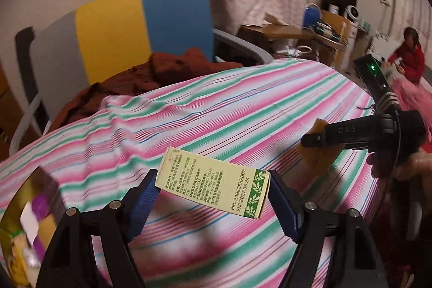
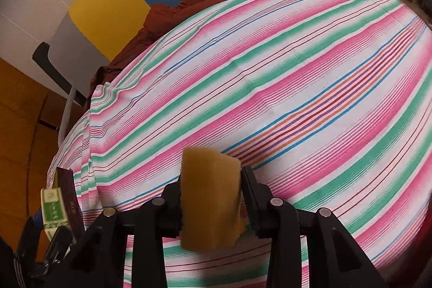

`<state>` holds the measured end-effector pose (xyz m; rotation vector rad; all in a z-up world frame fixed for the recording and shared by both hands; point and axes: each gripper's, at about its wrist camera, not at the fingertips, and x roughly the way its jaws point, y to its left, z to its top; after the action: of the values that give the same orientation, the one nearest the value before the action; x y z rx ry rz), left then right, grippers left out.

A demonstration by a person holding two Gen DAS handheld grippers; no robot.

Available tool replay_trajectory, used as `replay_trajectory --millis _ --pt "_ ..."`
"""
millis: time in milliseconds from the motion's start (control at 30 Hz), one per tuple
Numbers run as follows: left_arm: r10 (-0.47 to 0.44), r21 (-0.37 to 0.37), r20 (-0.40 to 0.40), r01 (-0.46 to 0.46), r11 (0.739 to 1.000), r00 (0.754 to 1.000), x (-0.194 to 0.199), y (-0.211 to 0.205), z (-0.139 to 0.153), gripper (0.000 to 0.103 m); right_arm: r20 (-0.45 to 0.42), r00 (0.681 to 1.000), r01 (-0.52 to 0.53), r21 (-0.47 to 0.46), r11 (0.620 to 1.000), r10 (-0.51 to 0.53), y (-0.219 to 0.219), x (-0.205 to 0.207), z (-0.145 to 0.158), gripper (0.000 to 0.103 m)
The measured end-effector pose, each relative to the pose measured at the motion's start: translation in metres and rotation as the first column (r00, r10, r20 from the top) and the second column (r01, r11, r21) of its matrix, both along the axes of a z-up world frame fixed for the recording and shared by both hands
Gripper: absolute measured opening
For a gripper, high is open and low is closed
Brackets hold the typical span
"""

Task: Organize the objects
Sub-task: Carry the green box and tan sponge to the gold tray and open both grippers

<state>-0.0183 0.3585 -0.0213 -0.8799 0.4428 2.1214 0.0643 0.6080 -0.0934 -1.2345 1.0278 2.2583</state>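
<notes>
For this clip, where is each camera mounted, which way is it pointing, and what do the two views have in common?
Left wrist: on the left gripper, facing across the striped cloth toward the chair; its fingers clamp a green box, with the right gripper at right.
Right wrist: on the right gripper, angled down at the cloth; it clamps a yellow sponge.
Shared: cloth, chair, box, sponge.
</notes>
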Motion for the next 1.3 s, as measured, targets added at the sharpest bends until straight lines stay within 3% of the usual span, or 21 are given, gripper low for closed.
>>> replay_trajectory --millis 567,933,1133,1300 --pt "0.095 0.046 -0.002 -0.095 0.994 0.995 0.009 -0.065 0.011 0.08 0.011 0.999 -0.039 0.007 0.999 0.039 -0.008 -0.012 -0.003 0.038" --pt "0.174 0.068 0.026 -0.175 0.982 0.984 0.004 -0.122 0.011 0.08 -0.04 0.992 -0.116 0.074 0.991 0.119 -0.027 -0.019 0.014 0.038" --pt "0.292 0.09 0.04 -0.294 0.952 0.956 -0.008 -0.179 0.012 0.08 -0.01 0.98 -0.194 0.151 0.969 0.198 -0.057 -0.03 0.025 0.038" --pt "0.411 0.115 0.059 -0.415 0.903 0.91 -0.027 -0.231 0.014 0.08 -0.043 0.945 -0.311 0.183 0.933 0.323 -0.111 -0.049 0.047 0.038"
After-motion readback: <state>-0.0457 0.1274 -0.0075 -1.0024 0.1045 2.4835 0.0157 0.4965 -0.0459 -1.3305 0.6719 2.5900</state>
